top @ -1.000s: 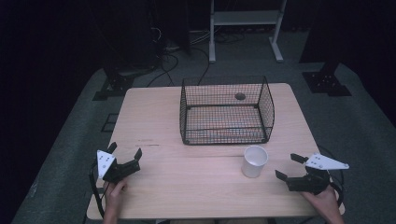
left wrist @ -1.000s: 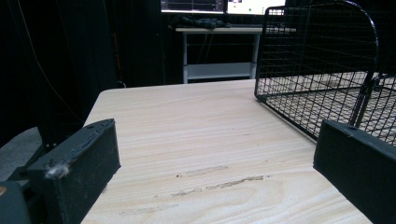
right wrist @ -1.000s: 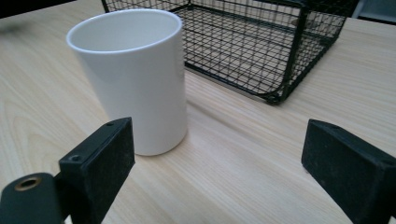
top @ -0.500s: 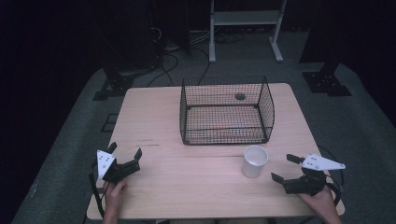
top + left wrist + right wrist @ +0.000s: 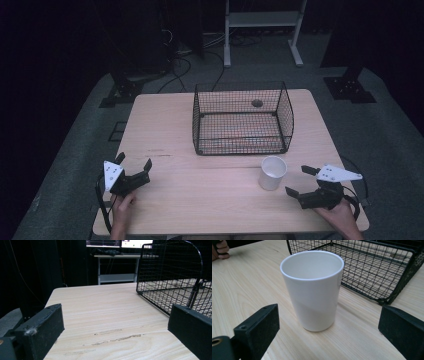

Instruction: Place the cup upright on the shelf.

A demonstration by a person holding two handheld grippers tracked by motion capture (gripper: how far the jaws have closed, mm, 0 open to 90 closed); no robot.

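The right gripper sits near the front edge of the bench, and its fingers have just been opening; a second ago they were closer together, and now they stand wide apart with nothing pinched. The white cup stands upright just in front of them, not touched by either finger, so it looks like the hand is getting ready to slide around the cup and grab it. The cup is smooth and plain, round at the top and a bit thinner at the bottom, and it looks empty. The left gripper rests at the other front corner, well apart from the cup, with its fingers also spread and holding nothing. The bench is pale wood with soft lines and a few scuff marks. Farther back stands a black wire basket, made of thin crossed wires with rounded corners, just behind the cup.
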